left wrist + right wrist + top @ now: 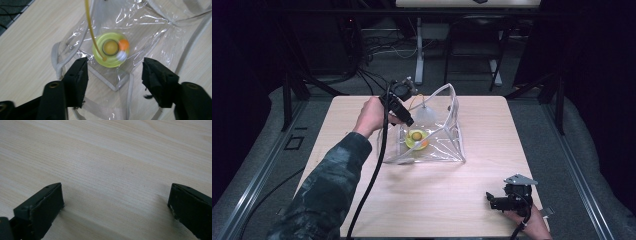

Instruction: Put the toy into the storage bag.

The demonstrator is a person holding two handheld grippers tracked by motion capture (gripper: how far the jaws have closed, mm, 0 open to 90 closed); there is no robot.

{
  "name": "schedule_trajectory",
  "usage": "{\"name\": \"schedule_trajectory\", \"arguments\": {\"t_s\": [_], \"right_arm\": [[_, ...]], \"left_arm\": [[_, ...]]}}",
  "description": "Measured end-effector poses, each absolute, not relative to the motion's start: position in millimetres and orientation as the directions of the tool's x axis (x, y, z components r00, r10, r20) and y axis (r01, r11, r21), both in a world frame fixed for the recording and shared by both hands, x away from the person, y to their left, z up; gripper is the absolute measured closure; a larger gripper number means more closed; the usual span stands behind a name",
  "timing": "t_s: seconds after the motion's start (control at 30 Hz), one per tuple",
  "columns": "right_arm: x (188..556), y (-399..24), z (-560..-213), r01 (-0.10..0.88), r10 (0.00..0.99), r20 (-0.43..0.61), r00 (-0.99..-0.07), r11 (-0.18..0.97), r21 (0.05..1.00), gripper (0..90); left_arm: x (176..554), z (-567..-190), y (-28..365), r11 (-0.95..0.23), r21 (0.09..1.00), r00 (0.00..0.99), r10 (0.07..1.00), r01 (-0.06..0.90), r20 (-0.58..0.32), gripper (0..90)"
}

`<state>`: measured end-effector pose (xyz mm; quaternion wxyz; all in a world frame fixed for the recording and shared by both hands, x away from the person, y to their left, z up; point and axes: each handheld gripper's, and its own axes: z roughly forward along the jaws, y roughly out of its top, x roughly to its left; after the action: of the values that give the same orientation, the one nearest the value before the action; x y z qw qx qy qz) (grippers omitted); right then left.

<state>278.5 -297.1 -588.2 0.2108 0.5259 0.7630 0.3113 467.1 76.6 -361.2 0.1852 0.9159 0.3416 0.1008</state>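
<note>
A clear plastic bag [439, 142] with pale webbing edges stands open in the middle of the wooden table [362, 195]. Inside it lies a round yellow-green toy [417, 138] with an orange ball on it; in the left gripper view the toy [110, 49] also shows a white ball and a yellow cord. My left gripper [408, 119] hovers over the bag's near-left edge, open, jaws wide and holding nothing [115, 75]. My right gripper [490, 200] rests low at the table's front right, open over bare wood [115, 200].
Beyond the table's far edge are a white desk leg [419, 55], cables on the floor and dark frame posts. A black cable [374, 175] trails from the left gripper along the sleeved forearm. Bare wood spreads left of and in front of the bag.
</note>
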Motion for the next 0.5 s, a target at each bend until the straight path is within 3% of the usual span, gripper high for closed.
{"name": "schedule_trajectory", "arguments": {"t_s": [0.3, 0.5], "right_arm": [[278, -297, -588, 0.671, 0.934, 0.005, -0.357, 0.253, 0.697, 0.0], [278, -297, -588, 0.671, 0.934, 0.005, -0.357, 0.253, 0.697, 0.0]], "left_arm": [[457, -344, 108, -0.661, 0.435, 0.714, 0.698, 0.611, 0.058, 17.0], [451, -341, 129, -0.639, 0.440, 0.693, 0.719, 0.630, 0.053, 13.2]]}}
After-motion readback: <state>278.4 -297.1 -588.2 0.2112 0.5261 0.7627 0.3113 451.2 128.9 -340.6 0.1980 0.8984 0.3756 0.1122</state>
